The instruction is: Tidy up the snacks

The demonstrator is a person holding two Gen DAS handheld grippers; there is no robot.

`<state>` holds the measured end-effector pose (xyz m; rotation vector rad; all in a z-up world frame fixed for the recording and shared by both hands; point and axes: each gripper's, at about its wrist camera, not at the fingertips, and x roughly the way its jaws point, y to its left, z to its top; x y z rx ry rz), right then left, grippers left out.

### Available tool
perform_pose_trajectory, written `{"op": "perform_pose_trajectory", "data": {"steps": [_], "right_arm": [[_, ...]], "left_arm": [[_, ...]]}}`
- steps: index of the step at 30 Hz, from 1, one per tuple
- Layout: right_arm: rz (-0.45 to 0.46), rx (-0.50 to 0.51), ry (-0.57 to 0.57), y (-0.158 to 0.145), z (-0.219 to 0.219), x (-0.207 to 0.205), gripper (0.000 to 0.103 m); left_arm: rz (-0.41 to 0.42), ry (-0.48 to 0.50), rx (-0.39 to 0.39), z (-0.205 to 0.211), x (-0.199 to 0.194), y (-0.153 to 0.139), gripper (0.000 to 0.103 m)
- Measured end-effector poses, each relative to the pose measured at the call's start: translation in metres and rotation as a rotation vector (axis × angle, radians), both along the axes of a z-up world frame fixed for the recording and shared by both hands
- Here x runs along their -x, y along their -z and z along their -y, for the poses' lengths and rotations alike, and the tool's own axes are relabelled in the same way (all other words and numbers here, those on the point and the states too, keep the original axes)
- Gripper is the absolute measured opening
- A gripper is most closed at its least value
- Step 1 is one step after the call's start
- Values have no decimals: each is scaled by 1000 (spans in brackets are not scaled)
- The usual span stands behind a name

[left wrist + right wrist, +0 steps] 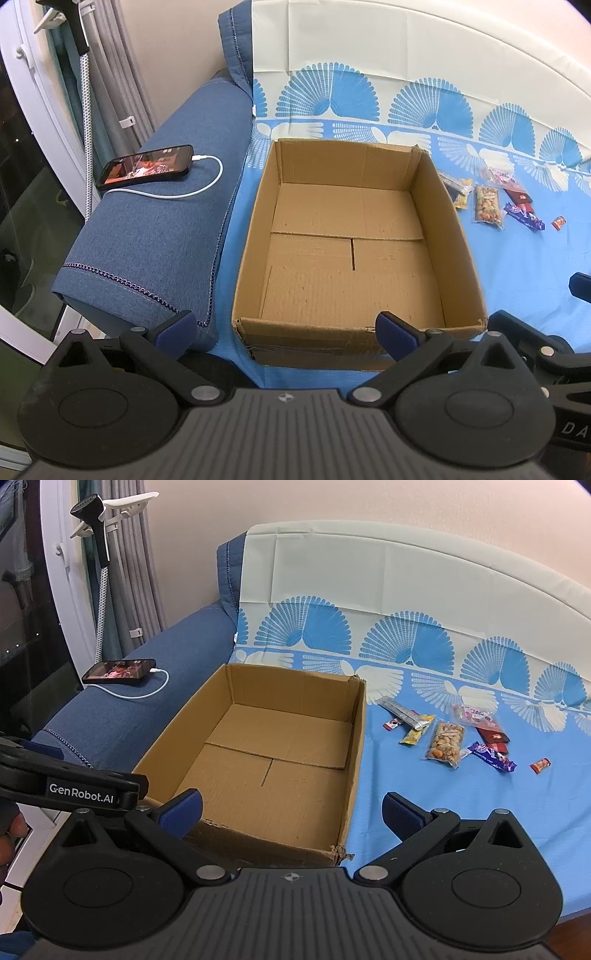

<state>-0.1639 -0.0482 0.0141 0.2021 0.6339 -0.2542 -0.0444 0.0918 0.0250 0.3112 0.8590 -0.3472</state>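
An open, empty cardboard box (258, 206) (354, 746) sits on a blue patterned cloth. Several snack packets lie on the cloth to its right: a clear bag of nuts (445, 743) (487, 208), a purple bar (491, 757) (524, 216), a yellow bar (415, 733), a silver packet (400, 710), a red packet (491, 734) and a small orange candy (540, 765) (559, 222). My left gripper (286, 330) is open and empty at the box's near wall. My right gripper (291, 810) is open and empty over the box's near right corner.
A phone (146, 168) (120, 671) with a white cable lies on the blue sofa armrest (155, 240) left of the box. A stand with a patterned hose (101, 602) and grey curtains are at the far left.
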Motion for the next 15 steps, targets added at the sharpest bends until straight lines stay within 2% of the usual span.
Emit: {"op": "perform_pose_trajectory", "data": {"steps": [15], "right_arm": [[23,-26,-3,3,3,-1,103]], "left_arm": [[-8,-3,-17,2,-3,3,103]]}}
